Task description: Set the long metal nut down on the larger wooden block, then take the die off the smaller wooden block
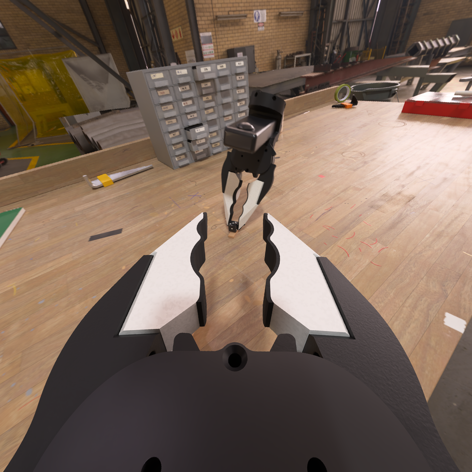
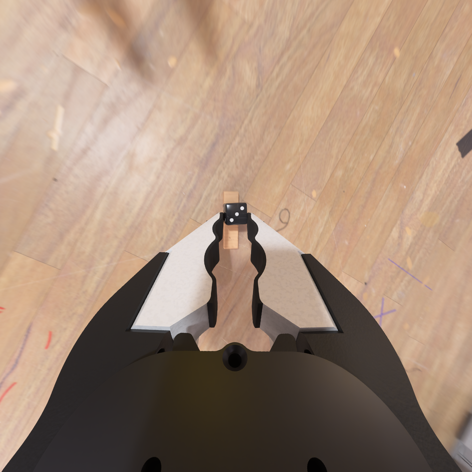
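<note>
A black die (image 2: pixel 235 214) with white pips sits between the tips of my right gripper (image 2: pixel 235 217), which is shut on it. Directly below it lies a small, thin wooden block (image 2: pixel 230 238) on the wooden table; whether the die still touches the block I cannot tell. In the left wrist view the right gripper (image 1: pixel 234 224) points down at the table ahead with the die (image 1: pixel 232 225) at its tips above the small block (image 1: pixel 232 235). My left gripper (image 1: pixel 235 217) is open and empty above the table. No long metal nut or larger block shows.
A grey drawer cabinet (image 1: pixel 194 107) stands behind the right gripper. A hex key with a yellow band (image 1: pixel 112 177) lies at the left, a green-topped board (image 1: pixel 10 224) at the left edge. A red box (image 1: pixel 439 107), green tape roll (image 1: pixel 342 92) and orange tool (image 1: pixel 344 104) sit far right.
</note>
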